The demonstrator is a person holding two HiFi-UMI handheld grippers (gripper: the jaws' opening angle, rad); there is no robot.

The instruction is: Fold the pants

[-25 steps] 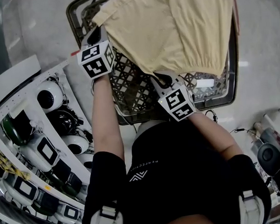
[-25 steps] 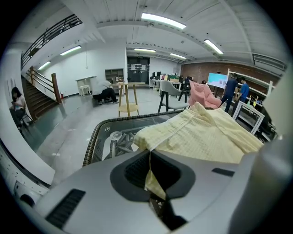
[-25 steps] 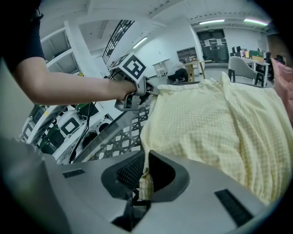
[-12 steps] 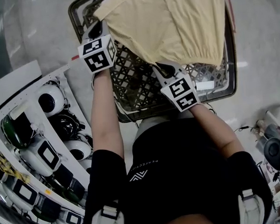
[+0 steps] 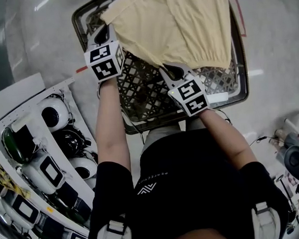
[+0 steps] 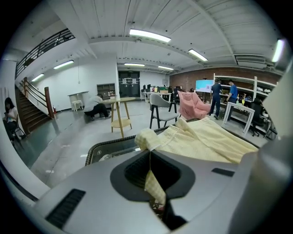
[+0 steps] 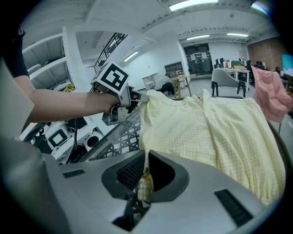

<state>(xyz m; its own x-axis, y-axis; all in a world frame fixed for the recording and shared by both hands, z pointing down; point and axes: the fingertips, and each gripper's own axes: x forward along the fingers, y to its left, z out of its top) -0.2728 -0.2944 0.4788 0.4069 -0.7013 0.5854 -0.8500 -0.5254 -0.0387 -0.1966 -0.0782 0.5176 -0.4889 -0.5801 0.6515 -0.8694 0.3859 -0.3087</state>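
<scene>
Cut off: pale yellow checked cloth pants (image 5: 184,27), at 12 o'clock | Container: dark lattice plastic basket (image 5: 137,89), part-covered by pants | left gripper (image 5: 101,33) and right gripper (image 5: 169,69): both clamped on pants' edge

L gripper (image 5: 104,30) & R gripper (image 5: 166,67) out fwd, jaws clamped shut.

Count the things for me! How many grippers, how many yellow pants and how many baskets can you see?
grippers: 2 (left gripper, right gripper)
yellow pants: 1
basket: 1
total: 4
</scene>
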